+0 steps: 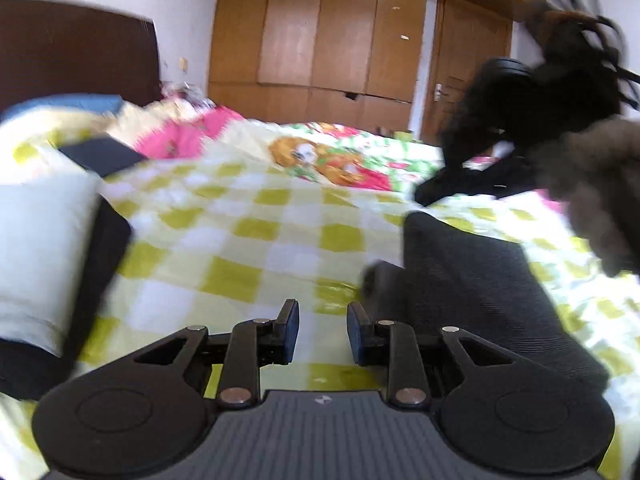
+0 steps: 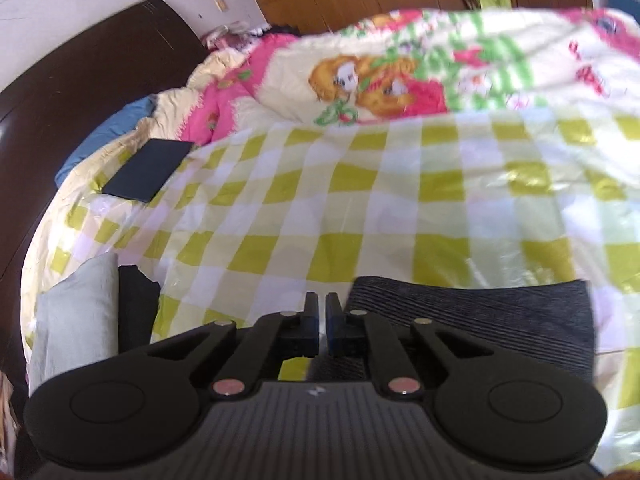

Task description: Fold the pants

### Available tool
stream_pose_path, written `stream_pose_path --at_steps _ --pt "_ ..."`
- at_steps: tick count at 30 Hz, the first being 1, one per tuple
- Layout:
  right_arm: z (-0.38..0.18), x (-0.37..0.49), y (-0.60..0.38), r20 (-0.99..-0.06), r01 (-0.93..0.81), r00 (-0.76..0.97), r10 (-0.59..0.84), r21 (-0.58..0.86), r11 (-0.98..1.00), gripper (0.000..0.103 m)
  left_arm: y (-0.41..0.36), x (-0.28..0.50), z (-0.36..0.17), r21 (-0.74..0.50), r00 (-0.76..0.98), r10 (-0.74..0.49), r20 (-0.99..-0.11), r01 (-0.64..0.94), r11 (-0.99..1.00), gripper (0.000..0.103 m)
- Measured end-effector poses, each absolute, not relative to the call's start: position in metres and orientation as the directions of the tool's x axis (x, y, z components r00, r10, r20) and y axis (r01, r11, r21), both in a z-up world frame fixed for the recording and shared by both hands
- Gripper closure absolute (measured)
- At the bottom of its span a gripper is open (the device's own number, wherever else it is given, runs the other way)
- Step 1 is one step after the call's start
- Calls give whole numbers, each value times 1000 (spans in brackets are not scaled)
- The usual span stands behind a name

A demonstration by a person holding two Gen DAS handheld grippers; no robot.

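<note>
**Black claws over folded dark pants on a checked bedspread**

Black left gripper (image 1: 322, 334) hovers with its jaws parted and nothing between them; the folded dark ribbed pants (image 1: 480, 300) lie just to its right on the green-and-white checked cover (image 1: 240, 232). The right gripper (image 2: 322, 326) has its jaws nearly closed, only a thin gap between the pads, with no cloth seen in them; the pants (image 2: 500, 312) sit just beside it to the right. A pale folded garment (image 2: 76, 312) on dark cloth lies to the left, a flat dark slab (image 2: 148, 170) farther off near the headboard (image 2: 80, 80). Blurred dark shapes (image 1: 540, 120) at the left view's upper right are hard to make out
</note>
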State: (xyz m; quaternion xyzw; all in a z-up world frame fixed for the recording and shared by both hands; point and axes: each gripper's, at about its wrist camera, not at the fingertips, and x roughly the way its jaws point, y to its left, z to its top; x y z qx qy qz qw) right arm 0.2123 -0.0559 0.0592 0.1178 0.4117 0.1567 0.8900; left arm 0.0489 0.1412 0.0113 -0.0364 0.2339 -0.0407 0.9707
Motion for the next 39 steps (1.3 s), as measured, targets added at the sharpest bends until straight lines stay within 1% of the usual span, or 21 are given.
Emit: stream_pose_path --at_steps 2,5,8,9,11,13,15,16,20,22,23,24,25,27,28,31,33,34,36,37,39 --pt "60 199 -61 -689 -225 624 369 293 929 95 140 43 23 -58 900 -97 -424 80 995 63" --pt "48 198 -58 -723 -296 591 357 217 930 95 127 39 39 -7 915 -127 -383 135 991 63" --pt "24 221 -58 -761 -319 507 405 271 908 94 108 46 43 -8 903 -215 -371 229 974 63" --pt "16 229 -56 -768 -333 482 422 285 899 94 99 51 39 3 891 -240 -384 261 965 63" --pt "3 244 -52 -770 -349 460 443 302 887 94 84 64 25 52 874 -243 -422 290 956 63" --pt "-8 258 -48 -779 -367 438 449 301 880 97 74 80 7 97 850 -214 -481 294 951 63" --pt "-20 269 -50 -779 -367 414 471 331 869 98 75 97 -10 109 820 -177 -544 279 954 62" --pt "-28 274 -53 -776 -350 406 483 356 866 102 77 102 -17 110 808 -167 -565 274 955 61" --pt "-51 279 -68 -722 -337 386 574 469 816 103 85 108 -25 79 787 -164 -595 260 962 61" --pt "-48 283 -83 -689 -282 369 623 556 782 103 84 106 -27 85 782 -168 -600 271 959 58" --pt "-42 280 -92 -668 -262 384 638 583 769 102 83 105 -24 93 780 -165 -603 275 957 56" --pt "-31 271 -102 -639 -262 420 644 595 760 95 82 104 -20 103 779 -163 -605 280 955 56" --pt "-20 261 -113 -616 -266 459 640 592 761 90 80 101 -15 120 783 -156 -602 282 952 56" --pt "1 236 -137 -579 -286 516 632 578 764 90 74 97 -8 159 795 -136 -591 281 946 56" --pt "8 224 -149 -564 -295 540 625 569 768 87 72 95 -5 174 802 -129 -584 279 945 56" --pt "14 196 -179 -584 -279 595 552 493 824 74 62 94 -1 206 816 -111 -568 271 940 56" --pt "4 188 -194 -624 -242 616 481 431 869 74 56 96 -5 224 809 -101 -579 278 934 56" --pt "-6 188 -202 -648 -200 612 454 428 881 74 53 98 -9 229 797 -93 -596 280 932 56" --pt "-28 195 -215 -669 -135 581 464 483 865 79 52 98 -19 230 785 -81 -614 275 934 56" --pt "-36 198 -219 -670 -107 574 470 507 855 84 52 97 -21 228 786 -82 -613 274 934 56" --pt "-45 205 -220 -670 -81 571 475 530 844 86 53 96 -19 212 776 -78 -625 265 941 56"
